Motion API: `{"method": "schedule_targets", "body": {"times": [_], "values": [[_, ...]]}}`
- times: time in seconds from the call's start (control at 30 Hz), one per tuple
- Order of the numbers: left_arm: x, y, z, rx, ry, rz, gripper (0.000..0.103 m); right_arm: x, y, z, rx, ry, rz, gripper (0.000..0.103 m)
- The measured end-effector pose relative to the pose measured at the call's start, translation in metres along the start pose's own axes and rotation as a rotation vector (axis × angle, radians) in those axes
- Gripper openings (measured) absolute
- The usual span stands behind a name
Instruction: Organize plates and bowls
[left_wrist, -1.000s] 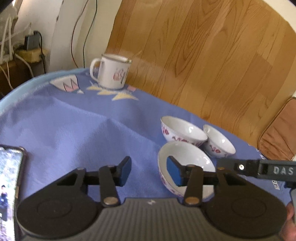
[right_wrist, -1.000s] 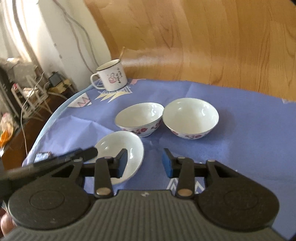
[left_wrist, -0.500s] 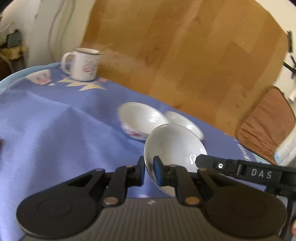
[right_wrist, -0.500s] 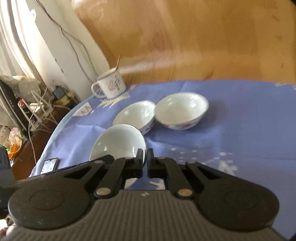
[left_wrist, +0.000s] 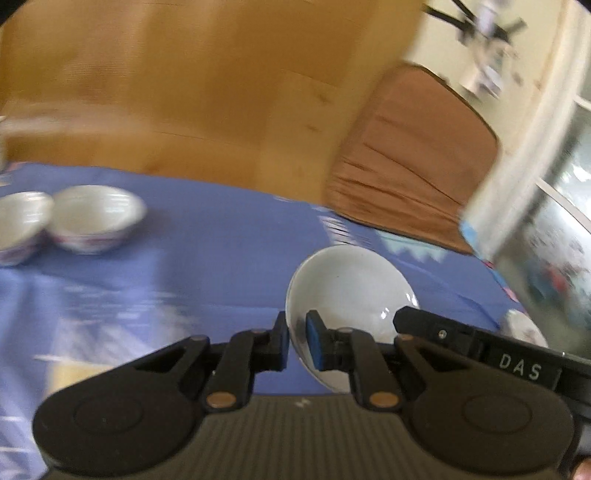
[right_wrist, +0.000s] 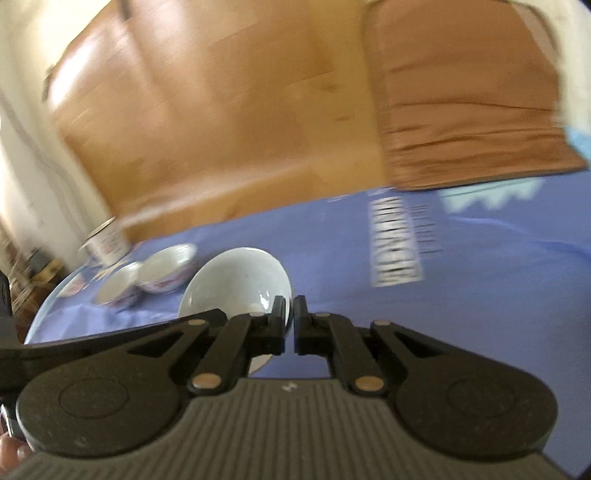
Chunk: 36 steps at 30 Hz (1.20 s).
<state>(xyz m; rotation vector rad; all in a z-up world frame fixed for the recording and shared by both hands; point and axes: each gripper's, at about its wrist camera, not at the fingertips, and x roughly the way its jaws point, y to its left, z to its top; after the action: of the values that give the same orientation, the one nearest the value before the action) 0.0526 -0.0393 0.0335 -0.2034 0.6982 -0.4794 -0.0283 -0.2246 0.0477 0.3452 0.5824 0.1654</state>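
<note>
Both grippers, left gripper (left_wrist: 297, 341) and right gripper (right_wrist: 290, 321), clench opposite rims of one tilted plain white ceramic bowl (left_wrist: 351, 284), which lies between them, well apart from the two flower-patterned bowls (left_wrist: 96, 218).

You can read only one thing: the white letters "DAS" on the black plastic arm of the right gripper (left_wrist: 519, 365), seen from the left wrist. The print on the blue tablecloth (right_wrist: 397, 242) is too blurred to read.
</note>
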Motion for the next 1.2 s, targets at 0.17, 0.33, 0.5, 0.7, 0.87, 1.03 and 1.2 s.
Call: {"method": "schedule_targets", "body": {"times": [0.17,0.33,0.5,0.7,0.87,1.03,1.2], "values": [[0.036,-0.056,-0.003,0.067,0.045,-0.060,0.012,-0.023,-0.048,-0.001,0.044,-0.045,-0.092,0.007],[0.062,-0.088,0.000,0.112,0.087,-0.063,0.013,-0.029,-0.078,-0.005,0.087,-0.050,-0.135,0.007],[0.076,-0.097,-0.005,0.131,0.134,-0.046,0.017,-0.025,-0.084,-0.011,0.075,-0.053,-0.168,0.007],[0.060,-0.092,-0.001,0.149,0.082,-0.033,0.025,-0.040,-0.087,-0.010,0.110,-0.145,-0.179,0.015],[0.015,-0.051,0.009,0.097,-0.058,0.024,0.025,-0.047,-0.059,-0.003,0.052,-0.209,-0.118,0.014],[-0.018,0.010,-0.002,0.045,-0.151,0.150,0.025,-0.019,-0.011,-0.005,-0.027,-0.142,0.007,0.014],[-0.037,0.074,-0.012,-0.020,-0.180,0.277,0.025,0.016,0.036,-0.012,-0.075,-0.030,0.108,0.014]]}}
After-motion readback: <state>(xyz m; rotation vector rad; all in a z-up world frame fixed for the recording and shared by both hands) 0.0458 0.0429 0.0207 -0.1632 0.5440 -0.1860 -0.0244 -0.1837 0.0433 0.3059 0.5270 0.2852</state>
